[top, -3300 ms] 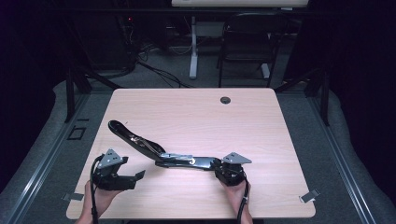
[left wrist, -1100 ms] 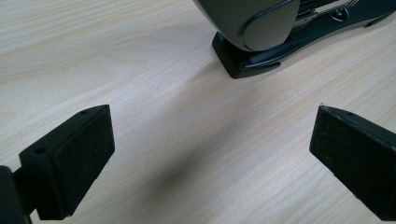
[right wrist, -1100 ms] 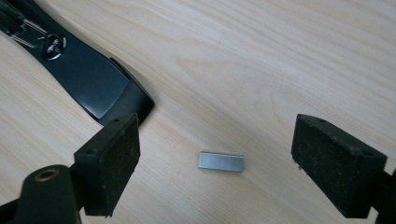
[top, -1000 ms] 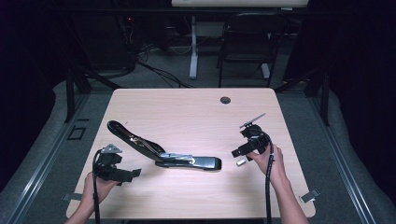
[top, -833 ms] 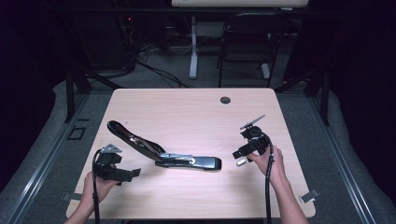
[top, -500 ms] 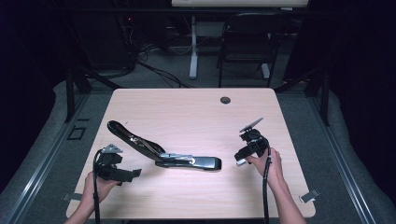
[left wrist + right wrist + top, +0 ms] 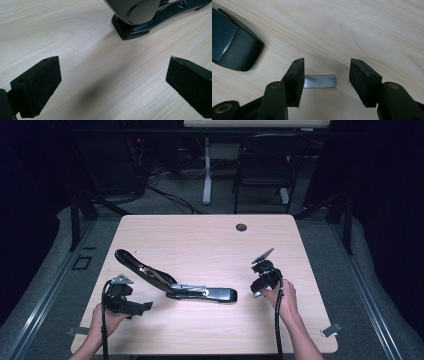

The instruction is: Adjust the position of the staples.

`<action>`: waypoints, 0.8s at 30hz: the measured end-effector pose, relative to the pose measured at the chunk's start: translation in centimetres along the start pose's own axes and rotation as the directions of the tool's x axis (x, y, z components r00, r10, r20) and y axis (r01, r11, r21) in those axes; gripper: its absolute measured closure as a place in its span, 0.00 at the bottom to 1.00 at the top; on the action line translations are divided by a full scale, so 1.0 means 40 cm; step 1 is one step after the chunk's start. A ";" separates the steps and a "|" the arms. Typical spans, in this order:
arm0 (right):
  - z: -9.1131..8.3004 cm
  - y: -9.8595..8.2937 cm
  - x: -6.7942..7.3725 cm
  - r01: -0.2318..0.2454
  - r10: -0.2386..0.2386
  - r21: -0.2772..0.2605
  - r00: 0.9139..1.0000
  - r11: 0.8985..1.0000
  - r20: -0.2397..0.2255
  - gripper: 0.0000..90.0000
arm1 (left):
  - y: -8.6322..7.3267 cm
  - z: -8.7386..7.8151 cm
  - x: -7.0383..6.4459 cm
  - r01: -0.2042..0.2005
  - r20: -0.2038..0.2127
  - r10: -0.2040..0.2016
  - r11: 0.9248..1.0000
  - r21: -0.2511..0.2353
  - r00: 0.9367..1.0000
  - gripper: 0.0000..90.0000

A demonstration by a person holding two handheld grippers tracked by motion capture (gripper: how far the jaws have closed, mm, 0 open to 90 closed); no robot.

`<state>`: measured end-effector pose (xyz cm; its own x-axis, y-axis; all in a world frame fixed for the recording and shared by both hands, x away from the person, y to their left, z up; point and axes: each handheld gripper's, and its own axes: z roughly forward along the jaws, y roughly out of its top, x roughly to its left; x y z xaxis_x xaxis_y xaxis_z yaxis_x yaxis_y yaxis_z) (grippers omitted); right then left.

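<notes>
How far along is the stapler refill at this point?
Done: the stapler lies opened on the table. In hand: the right gripper has open jaws around the strip of staples, not yet lifted. Left: loading and closing. The left gripper waits open.

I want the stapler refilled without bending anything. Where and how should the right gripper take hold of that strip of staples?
Grip the strip of staples across its length, one pad on each short end, coming straight down from above. It lies flat on the table, so only its top and ends are reachable. The right gripper is open and already straddles it, one pad at the left end. Closing gently should probably hold it.
</notes>
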<state>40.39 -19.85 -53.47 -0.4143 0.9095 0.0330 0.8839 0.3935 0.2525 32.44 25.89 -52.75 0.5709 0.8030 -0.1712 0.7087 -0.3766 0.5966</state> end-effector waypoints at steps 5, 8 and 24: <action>0.008 0.002 0.002 0.011 -0.011 0.016 1.000 1.000 0.017 0.51 | 0.001 0.002 -0.002 0.001 -0.001 -0.001 1.000 0.000 1.000 0.00; 0.007 0.003 0.003 0.017 -0.018 0.014 1.000 1.000 0.026 0.51 | 0.001 0.003 -0.001 0.000 -0.001 0.000 1.000 0.000 1.000 0.00; 0.015 -0.001 0.007 0.004 -0.004 0.007 0.999 1.000 0.033 0.50 | 0.001 0.002 -0.002 -0.002 -0.001 0.002 1.000 -0.002 1.000 0.00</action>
<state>40.38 -19.51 -54.03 -0.4109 0.9117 0.0001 0.8836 0.3983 0.2462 32.45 25.78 -52.78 0.5723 0.8024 -0.1691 0.7066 -0.3779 0.5982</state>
